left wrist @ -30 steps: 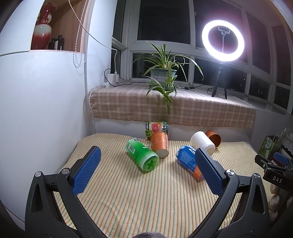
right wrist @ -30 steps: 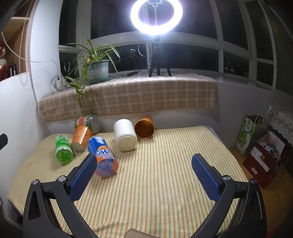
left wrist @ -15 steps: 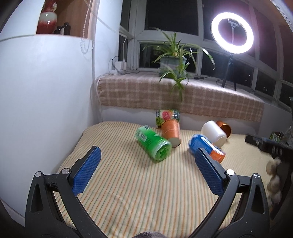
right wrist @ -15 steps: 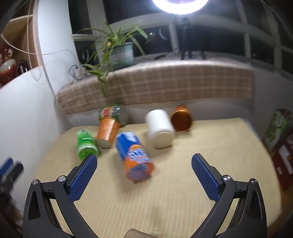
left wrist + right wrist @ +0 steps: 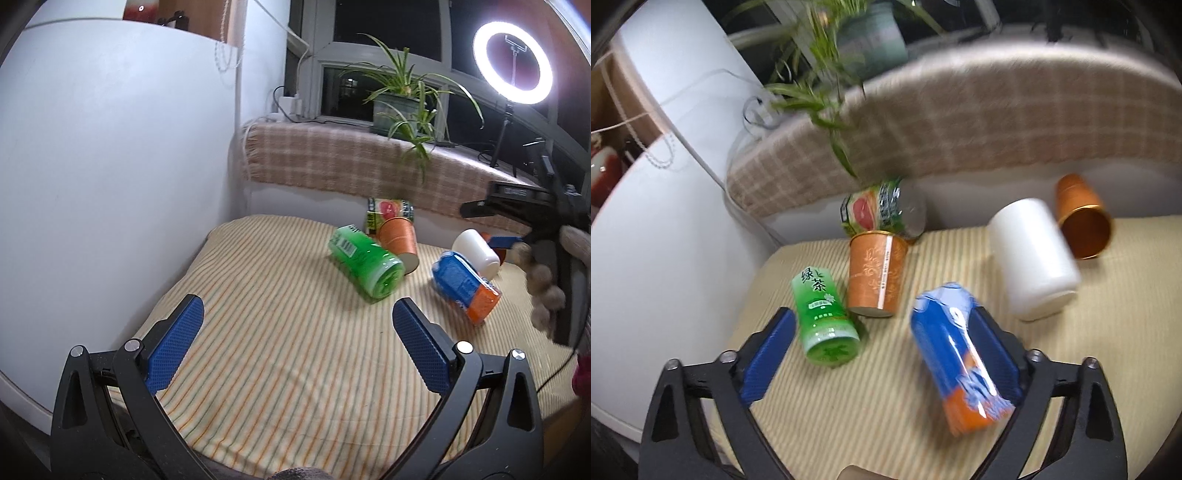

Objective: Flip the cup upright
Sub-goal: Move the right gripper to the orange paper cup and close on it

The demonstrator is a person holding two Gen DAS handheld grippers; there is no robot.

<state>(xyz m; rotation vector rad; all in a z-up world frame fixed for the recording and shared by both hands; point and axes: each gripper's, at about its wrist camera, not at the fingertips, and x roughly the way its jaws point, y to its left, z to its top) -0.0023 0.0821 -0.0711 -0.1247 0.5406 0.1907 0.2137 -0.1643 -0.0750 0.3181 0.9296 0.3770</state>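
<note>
Right wrist: blue-orange cup (image 5: 960, 365) (lying sideways) between spread right fingers (image 5: 768, 354), ungrasped.

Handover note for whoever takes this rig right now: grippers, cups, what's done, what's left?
Left gripper: open, empty, back from the cups.
Right gripper: open, empty, low over the mat; the blue-orange cup overlaps its right finger, contact unclear.
Green cup, orange paper cup, white cup, copper cup and grapefruit-label cup lie on their sides on the striped mat.
Done: nothing upright.
Left: grasp one, stand it up.
</note>
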